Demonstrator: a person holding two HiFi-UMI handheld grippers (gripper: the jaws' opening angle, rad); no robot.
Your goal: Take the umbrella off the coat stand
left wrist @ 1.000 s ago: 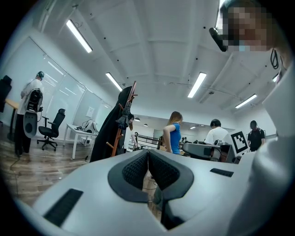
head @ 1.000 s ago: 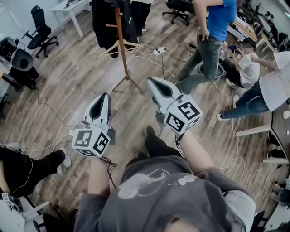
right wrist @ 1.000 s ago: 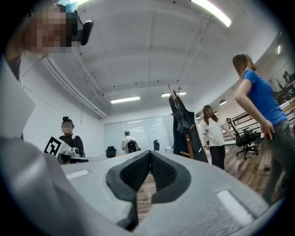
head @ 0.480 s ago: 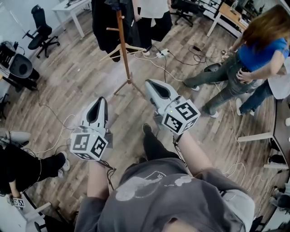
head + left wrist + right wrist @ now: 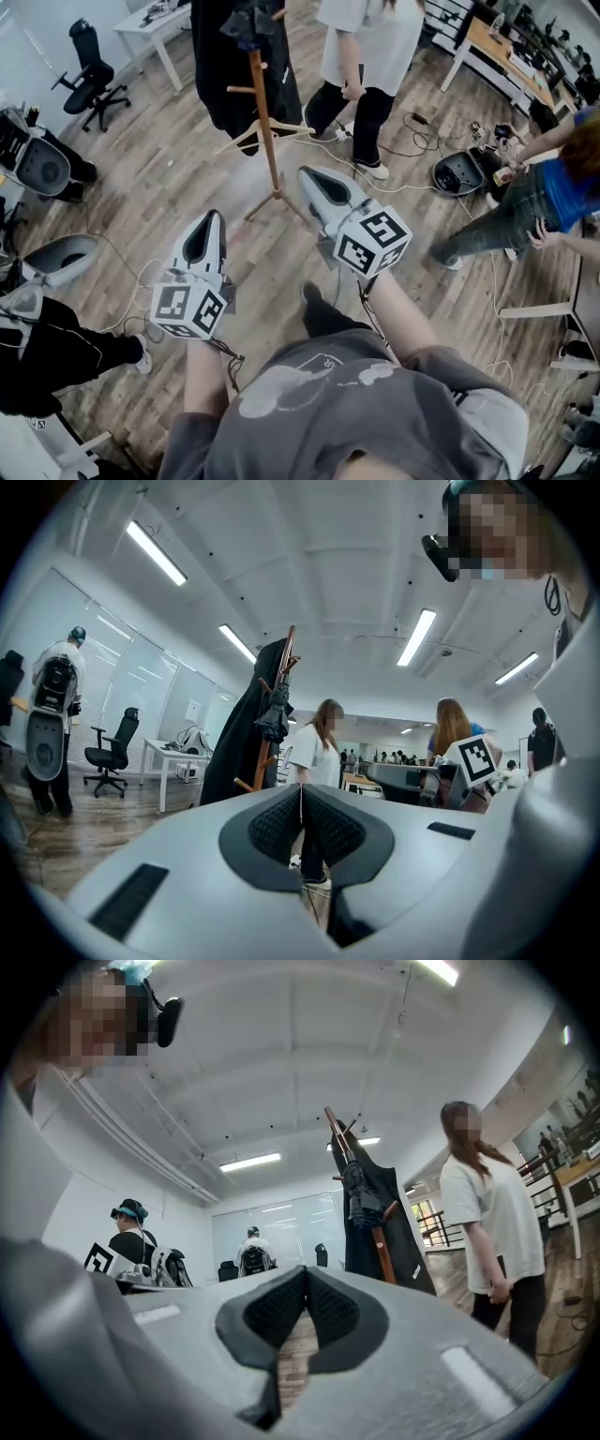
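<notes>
Two grippers reach out side by side above the wooden floor (image 5: pixel 141 187), both pointing toward the far side of the room. The left gripper (image 5: pixel 208 223) has its jaws pressed together with nothing between them, and in the left gripper view the dark ribbed pads (image 5: pixel 323 827) meet along a thin line. The right gripper (image 5: pixel 312 178) is likewise closed and empty, its pads (image 5: pixel 272 1312) touching at the tip.

The coat stand (image 5: pixel 267 141), a wooden pole on spread legs, rises just beyond the gripper tips, between them and a little nearer the right one. The umbrella (image 5: pixel 251 21) is dark and folded; it hangs near the top of the pole, well apart from both grippers. In the left gripper view the umbrella (image 5: pixel 275 714) hangs against the pole, right of a long black coat (image 5: pixel 239 742) draped on the same stand. A wooden hanger (image 5: pixel 262 133) dangles lower on the pole.

A person in a white shirt (image 5: pixel 366 47) stands just right of the stand. An office chair (image 5: pixel 91 70) and a white desk (image 5: pixel 155 23) sit at the far left
</notes>
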